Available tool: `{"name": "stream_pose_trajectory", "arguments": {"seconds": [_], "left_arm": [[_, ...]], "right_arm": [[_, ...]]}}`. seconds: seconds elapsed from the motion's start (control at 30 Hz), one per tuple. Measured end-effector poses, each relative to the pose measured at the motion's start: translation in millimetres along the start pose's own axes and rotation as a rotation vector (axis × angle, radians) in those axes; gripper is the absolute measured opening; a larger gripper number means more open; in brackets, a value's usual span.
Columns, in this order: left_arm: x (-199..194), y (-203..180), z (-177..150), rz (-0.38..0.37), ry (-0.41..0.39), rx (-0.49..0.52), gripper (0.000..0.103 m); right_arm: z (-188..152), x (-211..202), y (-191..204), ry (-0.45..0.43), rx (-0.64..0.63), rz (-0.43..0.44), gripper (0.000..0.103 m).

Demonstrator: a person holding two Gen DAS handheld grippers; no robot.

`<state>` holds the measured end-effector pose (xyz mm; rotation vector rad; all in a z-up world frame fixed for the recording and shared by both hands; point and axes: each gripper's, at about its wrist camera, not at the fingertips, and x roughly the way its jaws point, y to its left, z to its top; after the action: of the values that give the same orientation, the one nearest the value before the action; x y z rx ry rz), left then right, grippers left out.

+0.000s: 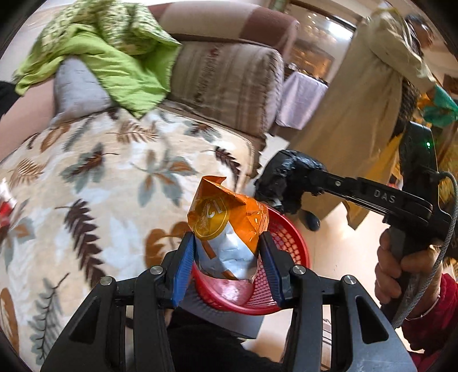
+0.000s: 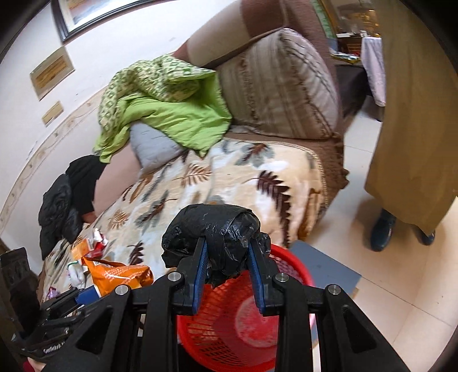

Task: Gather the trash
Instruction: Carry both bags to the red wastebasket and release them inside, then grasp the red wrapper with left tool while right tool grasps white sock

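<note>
Gripping an orange snack wrapper (image 1: 226,226), the left gripper (image 1: 227,251) holds it above the red basket (image 1: 289,251). At its 2 o'clock, the right gripper (image 2: 226,251) clamps a crumpled black plastic bag (image 2: 217,229) over the same basket, beside the leaf-patterned bed (image 2: 229,177).

Brown sofa (image 2: 257,17) draped in a leaf-print blanket (image 2: 229,183), striped cushion (image 2: 280,85) at its far end, green cloth (image 2: 171,111) heaped left, cream wall (image 2: 100,51) with framed picture (image 2: 86,14), pale tiled floor (image 2: 386,286) right, white-clothed table (image 2: 372,65) far right.
</note>
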<state>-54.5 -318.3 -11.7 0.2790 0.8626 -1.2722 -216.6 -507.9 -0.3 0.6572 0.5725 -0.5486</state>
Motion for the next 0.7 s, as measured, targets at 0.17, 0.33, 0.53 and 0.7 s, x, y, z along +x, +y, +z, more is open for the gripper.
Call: {"name": "stream_pose_trajectory", "arguments": {"seconds": [0.17,0.33,0.53,0.7], "left_arm": [[17,-19,3,-0.005,0.039,0.010,0.045],[30,-24,2,-0.014,0.062,0.014,0.045],[41,-23,0,-0.015,0.086,-0.001,0.071],[21,-9,-1,-0.010,0.037,-0.046,0.071]], "right_arm": [[-4,5,-12,0.021,0.020,-0.015,0.030],[-7,10,-21,0.032,0.031,-0.034,0.030],[-7,10,-24,0.031,0.027,-0.086,0.049],[-1,7,-15,0.012,0.015,-0.073,0.050]]}}
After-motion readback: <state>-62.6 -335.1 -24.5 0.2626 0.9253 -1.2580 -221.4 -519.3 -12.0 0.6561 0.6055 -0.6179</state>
